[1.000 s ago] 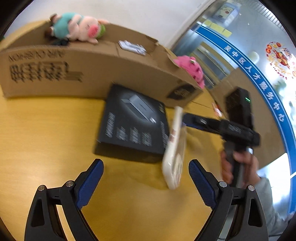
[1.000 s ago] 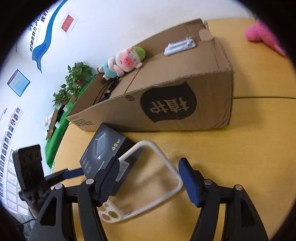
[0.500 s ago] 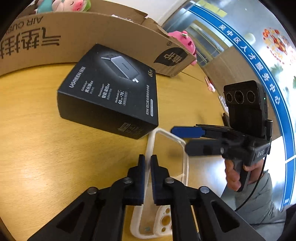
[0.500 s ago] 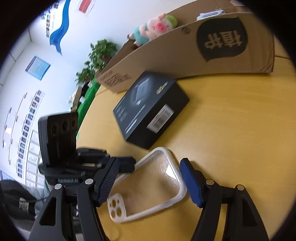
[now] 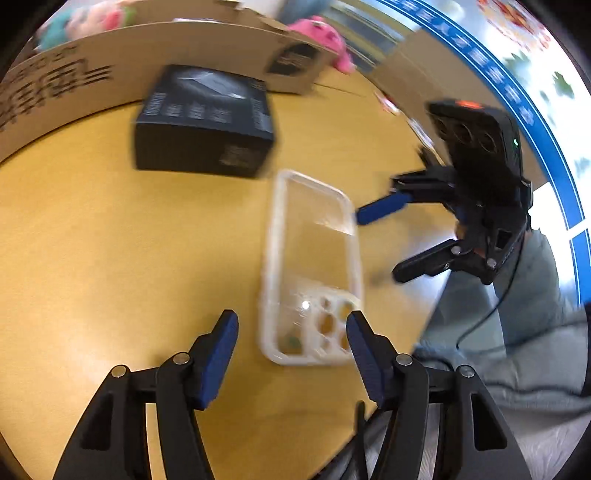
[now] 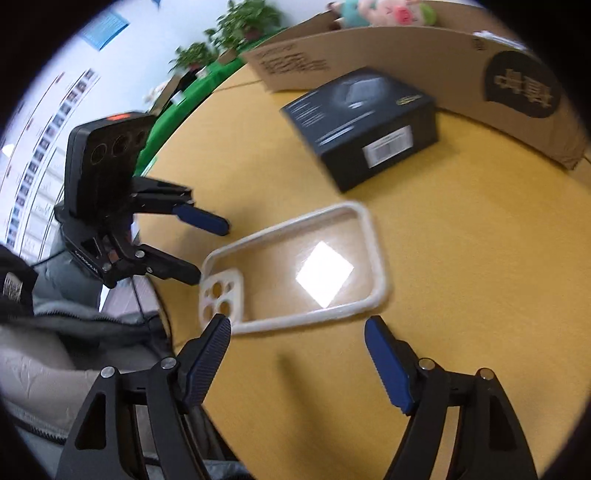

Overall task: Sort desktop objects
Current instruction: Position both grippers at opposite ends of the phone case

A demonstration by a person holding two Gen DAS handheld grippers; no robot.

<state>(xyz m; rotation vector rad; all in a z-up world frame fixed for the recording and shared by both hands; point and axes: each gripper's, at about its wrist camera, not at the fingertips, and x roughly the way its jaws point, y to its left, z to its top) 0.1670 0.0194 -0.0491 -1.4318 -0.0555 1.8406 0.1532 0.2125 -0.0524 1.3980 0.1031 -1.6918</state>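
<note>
A clear phone case with a white rim lies flat on the yellow table, near its front edge. My left gripper hovers over the case's camera end. Its jaws are opening and the pads stand off the rim on both sides. From the other side the case lies just ahead of my right gripper. Its jaws are opening too, with nothing between them. Each gripper shows in the other's view: the right gripper, the left gripper. A black product box lies behind the case.
A large cardboard box lies along the back of the table, with a plush pig on it and a pink plush beyond its end. A person's grey clothing fills the space past the table edge. Green plants stand far off.
The left jaws, shut half a second ago, have parted. The case, held up by the right gripper a second ago, now lies flat. The right gripper has drawn back from it.
</note>
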